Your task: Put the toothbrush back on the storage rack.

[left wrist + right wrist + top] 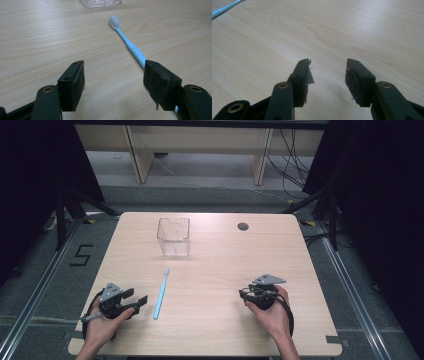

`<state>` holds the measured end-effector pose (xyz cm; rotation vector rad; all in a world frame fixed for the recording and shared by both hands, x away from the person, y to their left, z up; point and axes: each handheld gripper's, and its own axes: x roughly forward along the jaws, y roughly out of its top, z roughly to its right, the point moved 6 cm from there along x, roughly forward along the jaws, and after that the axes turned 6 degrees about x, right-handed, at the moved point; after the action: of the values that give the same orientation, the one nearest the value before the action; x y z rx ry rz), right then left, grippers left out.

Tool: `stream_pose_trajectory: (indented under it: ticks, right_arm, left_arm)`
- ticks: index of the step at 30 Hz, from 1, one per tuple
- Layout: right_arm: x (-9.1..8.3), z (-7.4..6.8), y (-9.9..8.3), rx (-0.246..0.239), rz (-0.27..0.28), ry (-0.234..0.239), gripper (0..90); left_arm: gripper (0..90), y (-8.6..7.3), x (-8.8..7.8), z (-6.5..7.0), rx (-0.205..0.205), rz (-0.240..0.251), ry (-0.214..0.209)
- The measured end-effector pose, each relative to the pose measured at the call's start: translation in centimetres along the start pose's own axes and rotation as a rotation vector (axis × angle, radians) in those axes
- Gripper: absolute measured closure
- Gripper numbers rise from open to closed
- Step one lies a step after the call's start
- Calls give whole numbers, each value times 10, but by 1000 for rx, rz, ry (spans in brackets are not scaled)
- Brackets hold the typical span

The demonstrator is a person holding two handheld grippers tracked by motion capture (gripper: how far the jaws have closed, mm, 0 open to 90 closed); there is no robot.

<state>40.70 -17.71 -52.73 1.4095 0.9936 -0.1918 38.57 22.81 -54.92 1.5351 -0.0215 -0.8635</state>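
The left tongs [141,300] sit low on the table [215,330]. They are wide open and hold nothing. Just beside them, to the right, lies the blue toothbrush [161,293], flat on the table with its white brush end pointing at the clear box [173,237] farther back. The right tongs [243,294] rest well apart on the right, open and holding nothing too. It looks like the pick-up has not begun. Next, the left tongs should slide over the thin handle and squeeze it.
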Motion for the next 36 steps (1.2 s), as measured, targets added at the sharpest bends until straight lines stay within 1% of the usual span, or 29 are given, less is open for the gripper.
stream_pose_trajectory:
  ticks: [5,7,9,10,11,12,13,14,15,16,17,18,19,20,21,22,23,24,25,26,27,28,29,31,32,33,34,35,36]
  right_arm:
    - [-5,4,-3,62,-64,-26,512]
    - [-7,6,-4,57,-71,-47,509]
    - [-9,5,-5,77,-91,-49,509]
    - [-10,5,-4,79,-97,-51,512]
    - [-10,5,-4,79,-97,-51,512]
    - [-11,5,-3,89,-97,-54,515]
    - [-11,5,-3,89,-97,-54,515]
    - [-12,5,-2,79,-92,-42,515]
    - [-13,7,-2,67,-100,-54,515]
    - [-15,7,-2,73,-114,-65,515]
    - [-16,6,-3,84,-125,-73,515]
    - [-16,6,-3,84,-125,-73,515]
    - [-16,6,-3,98,-128,-70,515]
    - [-17,6,-3,95,-135,-77,515]
    - [-16,6,-3,101,-132,-63,516]
    - [-17,7,-3,99,-134,-66,516]
    - [-18,9,-4,95,-143,-97,516]
    - [-18,8,-3,110,-138,-82,516]
    - [-18,8,-3,110,-138,-82,516]
    - [-18,8,-4,109,-144,-82,516]
    - [-18,8,-4,109,-144,-83,516]
    - [-18,8,-4,109,-142,-77,516]
    - [-18,8,-4,109,-142,-77,516]
    - [-17,5,-4,128,-152,-74,516]
    - [-17,5,-4,114,-153,-70,516]
    - [-17,5,-4,114,-153,-70,516]
    - [-17,4,-4,114,-151,-66,515]
    - [-17,4,-4,114,-151,-66,515]
    - [-16,4,-4,105,-145,-63,515]
  left_arm:
    - [331,8,-5,6,17,-30,-5]
    - [333,12,-9,8,29,-70,-10]
    - [343,17,-10,10,43,-98,-26]
    - [349,19,-11,10,75,-139,-37]
    - [356,19,-11,10,75,-139,-37]
    - [360,25,-9,10,84,-167,-39]
    - [363,25,-9,10,84,-167,-39]
    - [364,29,-9,7,125,-245,-42]
    - [366,31,-8,6,133,-266,-35]
    - [367,31,-8,6,133,-266,-35]
    - [366,36,-4,6,130,-310,-48]
    - [364,36,-4,6,130,-310,-48]
    - [364,37,-2,8,120,-330,-53]
    - [365,39,0,9,107,-342,-53]
    - [367,41,2,10,86,-356,-45]
    - [368,44,3,9,98,-372,-55]
    - [369,46,6,10,80,-378,-50]
    - [371,49,7,11,74,-436,-53]
    - [372,49,7,11,74,-436,-53]
    - [375,52,9,12,61,-483,-57]
    - [375,52,9,12,61,-483,-57]
    - [374,53,11,13,40,-540,-55]
    - [374,53,11,13,40,-540,-55]
    - [375,57,17,17,9,-595,-41]
    - [375,57,19,19,-9,-616,-26]
    - [373,57,19,19,-9,-616,-26]
    - [371,57,23,22,-13,-665,-25]
    - [372,57,23,22,-13,-665,-25]
    - [372,56,25,23,-12,-684,-23]
